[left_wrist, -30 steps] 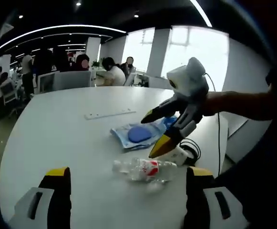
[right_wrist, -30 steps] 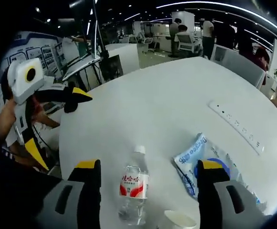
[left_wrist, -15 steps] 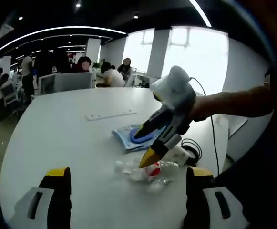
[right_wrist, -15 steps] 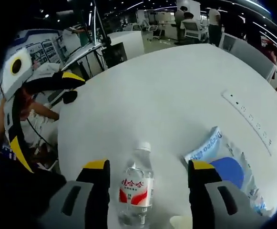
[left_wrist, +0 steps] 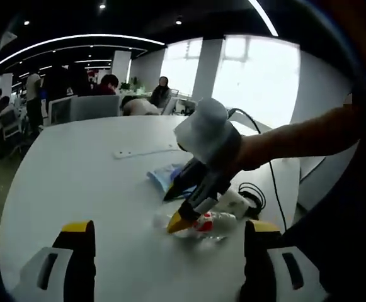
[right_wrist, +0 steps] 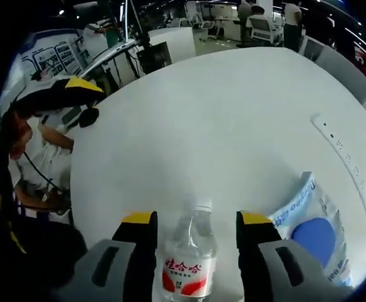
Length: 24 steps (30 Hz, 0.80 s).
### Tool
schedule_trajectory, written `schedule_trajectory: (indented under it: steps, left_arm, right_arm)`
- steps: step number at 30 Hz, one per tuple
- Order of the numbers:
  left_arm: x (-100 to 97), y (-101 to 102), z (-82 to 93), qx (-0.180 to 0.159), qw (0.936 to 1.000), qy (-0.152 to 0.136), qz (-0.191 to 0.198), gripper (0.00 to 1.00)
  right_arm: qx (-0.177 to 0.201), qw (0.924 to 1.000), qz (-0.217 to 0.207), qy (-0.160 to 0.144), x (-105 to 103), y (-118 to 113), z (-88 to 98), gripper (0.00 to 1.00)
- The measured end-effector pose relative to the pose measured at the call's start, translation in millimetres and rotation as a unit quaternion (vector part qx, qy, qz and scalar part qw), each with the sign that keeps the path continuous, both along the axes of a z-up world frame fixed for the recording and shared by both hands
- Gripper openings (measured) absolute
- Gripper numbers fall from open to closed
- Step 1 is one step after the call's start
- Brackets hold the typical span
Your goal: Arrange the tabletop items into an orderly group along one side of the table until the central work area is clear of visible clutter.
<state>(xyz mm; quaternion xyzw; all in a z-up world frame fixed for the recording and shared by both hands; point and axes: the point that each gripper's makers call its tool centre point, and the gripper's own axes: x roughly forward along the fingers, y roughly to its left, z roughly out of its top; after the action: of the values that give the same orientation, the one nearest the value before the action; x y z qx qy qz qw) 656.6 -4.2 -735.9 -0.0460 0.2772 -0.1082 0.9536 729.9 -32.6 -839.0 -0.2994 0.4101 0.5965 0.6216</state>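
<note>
Right tongs straddle the lying water bottle near the desk edge — jaws either side, contact unclear. Blue-and-white packet just beside it. Left tongs gape wide — holding nothing.

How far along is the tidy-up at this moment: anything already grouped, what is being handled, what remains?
Nothing looks grouped yet. In hand: the right gripper has its open jaws on either side of the lying water bottle, not visibly closed on it. Left to do: the bottle, the blue-and-white packet, the white adapter with its black cable and the white strip lie spread on the white table. The left gripper waits open.
</note>
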Motion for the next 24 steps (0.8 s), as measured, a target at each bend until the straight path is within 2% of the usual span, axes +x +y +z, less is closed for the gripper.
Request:
schedule_trajectory:
  steps: [12, 17, 24]
  left_arm:
    - [2.7, 6, -0.1, 0.002, 0.9999, 0.009, -0.008, 0.95]
    - [4.6, 7, 1.1, -0.004, 1.0000, 0.004, -0.008, 0.94]
    - [0.7, 7, -5.9, -0.013, 0.9998, 0.012, -0.012, 0.90]
  right_arm:
    - [-0.028, 0.9995, 0.001, -0.012, -5, 8, -14.7, 0.32]
    - [-0.032, 0.9994, 0.004, -0.013, -6, 13, -18.3, 0.27]
    - [-0.045, 0.9986, 0.012, -0.025, -3, 13, -27.5, 0.22]
